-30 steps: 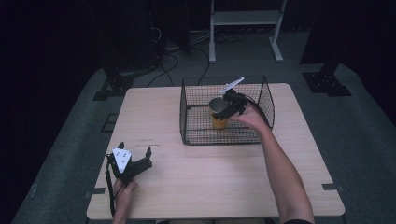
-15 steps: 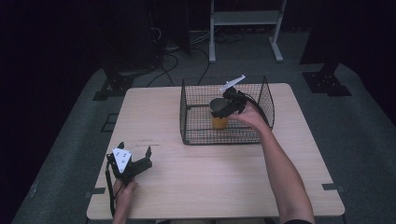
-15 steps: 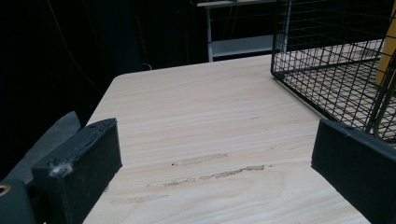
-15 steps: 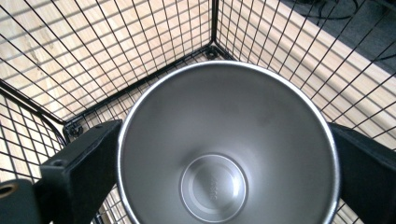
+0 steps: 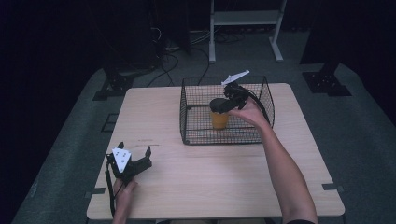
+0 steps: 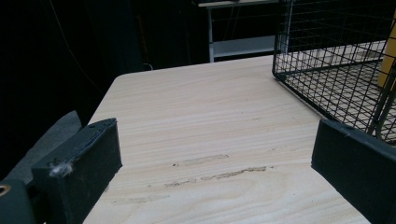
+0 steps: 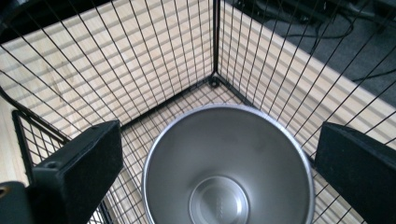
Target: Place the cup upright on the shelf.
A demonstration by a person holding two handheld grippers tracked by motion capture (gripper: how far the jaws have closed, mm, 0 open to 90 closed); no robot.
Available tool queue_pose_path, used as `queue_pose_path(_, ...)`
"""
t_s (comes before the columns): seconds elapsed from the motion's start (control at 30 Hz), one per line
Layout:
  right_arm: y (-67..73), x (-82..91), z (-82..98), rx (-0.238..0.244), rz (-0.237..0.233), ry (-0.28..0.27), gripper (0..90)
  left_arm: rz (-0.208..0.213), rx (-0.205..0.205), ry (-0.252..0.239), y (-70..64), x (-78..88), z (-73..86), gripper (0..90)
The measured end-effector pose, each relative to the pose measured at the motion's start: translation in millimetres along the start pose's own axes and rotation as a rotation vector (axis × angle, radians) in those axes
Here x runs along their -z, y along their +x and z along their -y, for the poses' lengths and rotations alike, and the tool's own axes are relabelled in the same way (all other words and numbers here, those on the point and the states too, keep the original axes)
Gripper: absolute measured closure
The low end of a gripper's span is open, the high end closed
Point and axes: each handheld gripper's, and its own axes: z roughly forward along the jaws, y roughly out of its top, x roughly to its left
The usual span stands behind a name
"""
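- The cup (image 5: 219, 117) stands upright inside the wire basket (image 5: 196, 135), which sits on the far right part of the tabletop (image 5: 210, 182). In the high view the cup shows an orange outside wall; in the right gripper view its inside (image 7: 229, 168) is bare metal, and its mouth opens straight up.
- The right tongs (image 5: 223, 103) hang above the cup and point down into the basket. In the right gripper view the round rim lies between the two black jaws, which stand wide, one at each side of the rim. I judge that they do not touch the cup at this moment, so nothing is held.
- The relation that matters: the cup lies directly below the right tongs, and its long axis is vertical, the same as the line of approach. The rim sits low in that view, so the tongs are not exactly centred over it.
- The left tongs (image 5: 135, 161) rest low at the near left corner of the tabletop, well apart from the basket. Their jaws are also wide and empty; in the left gripper view the bare wood (image 6: 196, 140) lies between them, with the basket (image 6: 327, 70) at the far right.
- The right hand (image 5: 250, 112) is clearly the nearer one to the cup, so I expect the next move belongs to it: either to come down and take the rim, or to lift away out of the basket.
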Motion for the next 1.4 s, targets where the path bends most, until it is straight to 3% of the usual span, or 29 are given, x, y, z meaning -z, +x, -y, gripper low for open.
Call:
queue_pose_path(0.17, -1.8, 8.8, -3.0, -0.004, 0.02, -0.03, 0.8, 0.0, -0.002, 0.001, 0.0, 0.0, 0.0, 0.8)
queue_pose_path(0.37, -1.0, 17.1, -3.5, -0.008, 0.01, -0.034, 0.8, 0.0, -0.004, 0.001, -0.1, -0.2, 0.0, 0.8)
queue_pose_path(0.47, 0.4, 26.3, -2.6, -0.015, -0.017, -0.044, 0.9, 0.001, 0.0, 0.004, 0.3, -0.2, -0.1, 0.8)
queue_pose_path(0.7, 2.3, 48.9, 0.2, -0.029, -0.024, -0.077, 0.9, 0.006, 0.004, 0.001, 0.8, 0.4, 0.2, 0.8)
queue_pose_path(1.03, 1.5, 76.0, 13.2, -0.036, -0.01, -0.089, 0.9, 0.006, 0.003, 0.0, 0.7, 0.8, 0.2, 0.8)
queue_pose_path(1.4, -0.8, 93.9, 24.0, -0.055, -0.03, -0.117, 0.9, 0.004, 0.006, 0.002, 1.0, 0.6, 0.2, 0.8)
